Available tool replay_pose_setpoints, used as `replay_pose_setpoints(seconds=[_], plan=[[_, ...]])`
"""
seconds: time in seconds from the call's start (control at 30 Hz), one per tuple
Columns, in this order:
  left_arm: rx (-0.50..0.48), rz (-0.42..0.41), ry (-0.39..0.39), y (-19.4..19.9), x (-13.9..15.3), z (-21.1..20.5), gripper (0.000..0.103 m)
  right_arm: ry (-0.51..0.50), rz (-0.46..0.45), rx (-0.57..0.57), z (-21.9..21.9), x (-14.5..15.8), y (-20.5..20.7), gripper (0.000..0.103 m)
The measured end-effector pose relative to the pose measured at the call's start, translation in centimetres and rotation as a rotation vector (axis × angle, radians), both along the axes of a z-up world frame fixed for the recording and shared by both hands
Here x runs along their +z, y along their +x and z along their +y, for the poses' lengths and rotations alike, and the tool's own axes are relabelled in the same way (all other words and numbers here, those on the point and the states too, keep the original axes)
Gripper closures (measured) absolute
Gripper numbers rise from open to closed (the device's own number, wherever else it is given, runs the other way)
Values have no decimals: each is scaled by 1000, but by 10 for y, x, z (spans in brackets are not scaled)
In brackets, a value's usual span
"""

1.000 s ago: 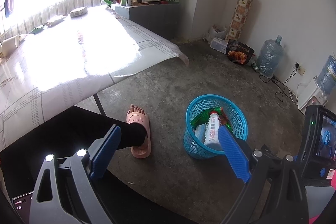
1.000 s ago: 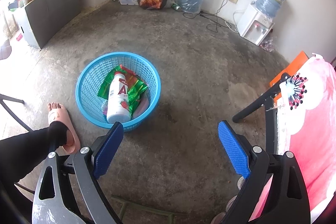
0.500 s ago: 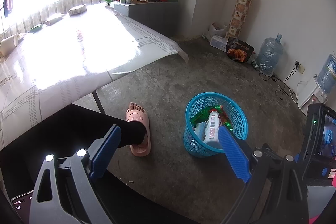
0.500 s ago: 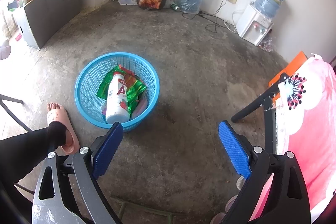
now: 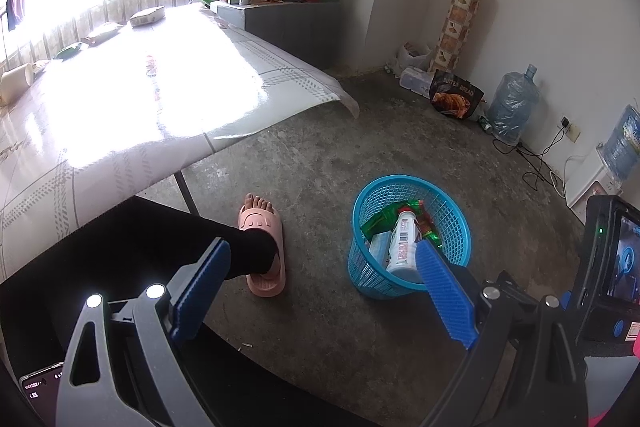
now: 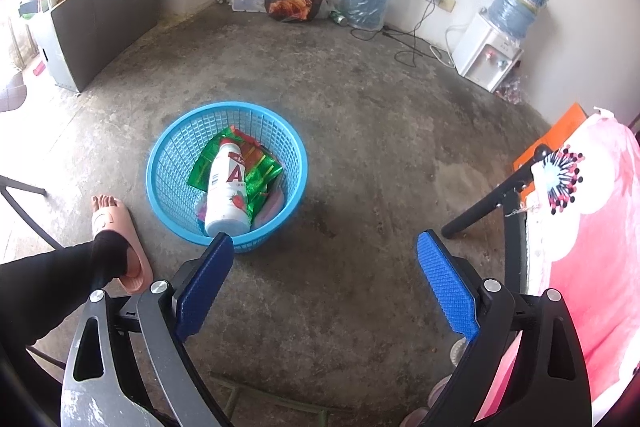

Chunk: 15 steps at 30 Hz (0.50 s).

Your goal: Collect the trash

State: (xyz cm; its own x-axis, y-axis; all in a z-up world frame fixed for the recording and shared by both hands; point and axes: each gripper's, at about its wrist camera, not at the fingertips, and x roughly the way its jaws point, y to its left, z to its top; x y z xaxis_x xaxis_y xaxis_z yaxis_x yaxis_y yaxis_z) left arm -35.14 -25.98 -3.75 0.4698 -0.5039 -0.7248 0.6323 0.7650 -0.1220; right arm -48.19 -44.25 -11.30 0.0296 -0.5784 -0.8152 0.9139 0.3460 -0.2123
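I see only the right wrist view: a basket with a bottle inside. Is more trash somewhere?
Observer: Perhaps. The left wrist view shows a table with a packet at its far edge.
Operator: Anything else on it?
Observer: A box beyond the packet, and a white cup lying on its side.
Operator: Is the left gripper holding something?
Observer: No. The left gripper is open and empty.

The mesh basket [image 6: 168, 163] is bright blue, holding a white bottle [image 6: 226, 193] with red lettering and a strawberry print on shiny green wrappers [image 6: 260, 175]. Both grippers' pads [image 5: 444, 291] are blue with a fine ribbed texture, the slipper [image 5: 264, 247] is pale pink, and the tablecloth [image 5: 120, 115] is white with grey dashed checks.
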Motion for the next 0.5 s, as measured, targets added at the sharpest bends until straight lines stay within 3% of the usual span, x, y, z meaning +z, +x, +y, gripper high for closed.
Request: replay_pose_setpoints(seconds=[0.3,0.5], plan=[[-15,19,1,1,-2,-3,7,26,8,-5,-5,-2,1,13],[-15,-14,12,-2,1,-5,7,23,10,5,-4,-2,1,13]])
